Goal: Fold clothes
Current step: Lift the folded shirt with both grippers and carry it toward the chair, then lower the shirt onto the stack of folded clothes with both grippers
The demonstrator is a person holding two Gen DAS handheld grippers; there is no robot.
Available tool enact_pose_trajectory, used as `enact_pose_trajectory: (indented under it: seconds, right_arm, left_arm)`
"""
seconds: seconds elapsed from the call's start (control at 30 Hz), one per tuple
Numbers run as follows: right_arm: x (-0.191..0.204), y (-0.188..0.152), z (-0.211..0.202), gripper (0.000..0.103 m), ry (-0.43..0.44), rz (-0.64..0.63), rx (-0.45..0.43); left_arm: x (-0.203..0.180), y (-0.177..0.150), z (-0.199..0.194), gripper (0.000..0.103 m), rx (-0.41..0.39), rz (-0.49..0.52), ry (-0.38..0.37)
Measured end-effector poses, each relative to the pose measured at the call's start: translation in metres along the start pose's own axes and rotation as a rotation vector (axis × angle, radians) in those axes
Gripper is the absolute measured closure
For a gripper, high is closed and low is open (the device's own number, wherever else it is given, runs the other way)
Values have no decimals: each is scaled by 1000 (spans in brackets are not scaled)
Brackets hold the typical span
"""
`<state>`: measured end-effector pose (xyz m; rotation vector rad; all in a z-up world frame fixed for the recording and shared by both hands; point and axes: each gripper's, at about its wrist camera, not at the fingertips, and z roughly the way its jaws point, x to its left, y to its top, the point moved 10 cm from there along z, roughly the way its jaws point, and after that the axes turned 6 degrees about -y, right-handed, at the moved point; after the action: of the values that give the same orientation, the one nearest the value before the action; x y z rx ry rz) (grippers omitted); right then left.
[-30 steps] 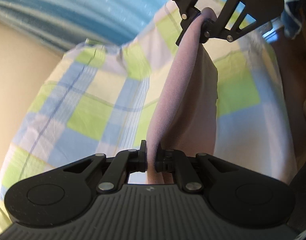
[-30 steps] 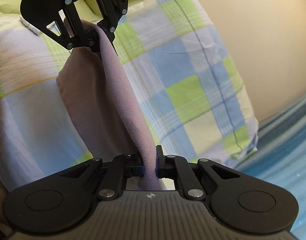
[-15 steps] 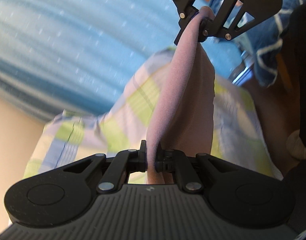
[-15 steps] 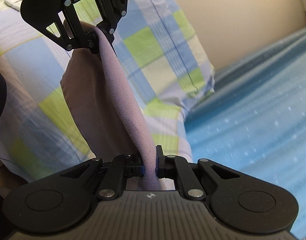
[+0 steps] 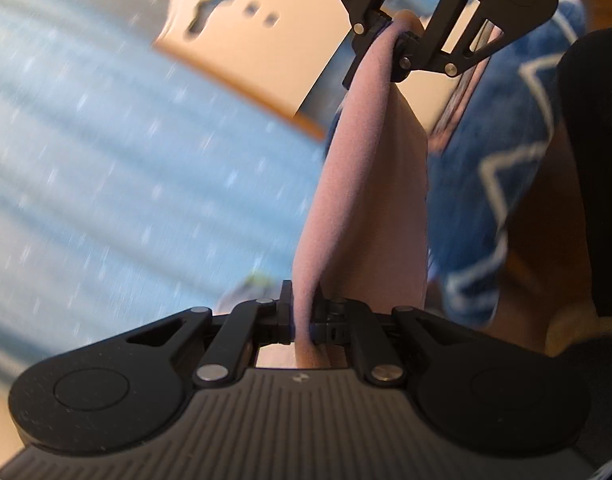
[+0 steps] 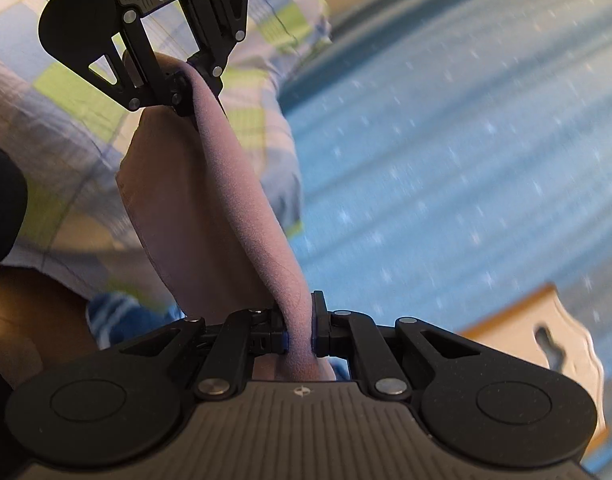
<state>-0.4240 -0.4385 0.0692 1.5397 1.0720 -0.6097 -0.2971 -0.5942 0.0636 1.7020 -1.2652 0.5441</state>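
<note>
While both grippers are pinched on the same pink garment [image 5: 370, 208], I have it stretched in the air between them, so I read this as the carry stage of a fold: the cloth is doubled over and hanging, not yet laid down. My left gripper [image 5: 303, 320] is clamped on one end of the top edge, and in its view the right gripper [image 5: 390, 48] bites the other end at the far upper right. From the right wrist the picture mirrors that: the right gripper [image 6: 299, 332] is closed on the cloth near the lens, and the left gripper [image 6: 185, 88] grips it at the far upper left. The garment [image 6: 209, 216] sags in a loose fold between them, touching nothing I can see.

Beyond it lie a blue speckled bedspread [image 6: 446, 152], a checked pillow [image 6: 57, 92] on the left and a pale wooden headboard [image 5: 241, 40], all smeared by motion, so I may be misjudging how far off they are.

Next I need a flat stretch of the bedspread under the cloth, then lower both ends evenly, keeping the top edge taut, before either grip lets go.
</note>
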Motion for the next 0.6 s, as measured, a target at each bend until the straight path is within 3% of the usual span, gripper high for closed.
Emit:
enact_pose_trajectory:
  seconds: [0.23, 0.43, 0.53, 0.6]
  right_arm:
    - [-78, -106, -13, 96, -115, 74, 195]
    - [-165, -161, 12, 95, -338, 55, 256]
    - [-161, -194, 28, 95, -364, 70, 280]
    - [-131, -221, 35, 95, -312, 93, 312]
  left_arm:
    - [-10, 128, 66, 97, -201, 92, -112]
    - [28, 229, 132, 97, -340, 136, -22]
    - [14, 242, 163, 98, -354, 159, -45]
    - [-21, 230, 185, 98, -330, 178, -105]
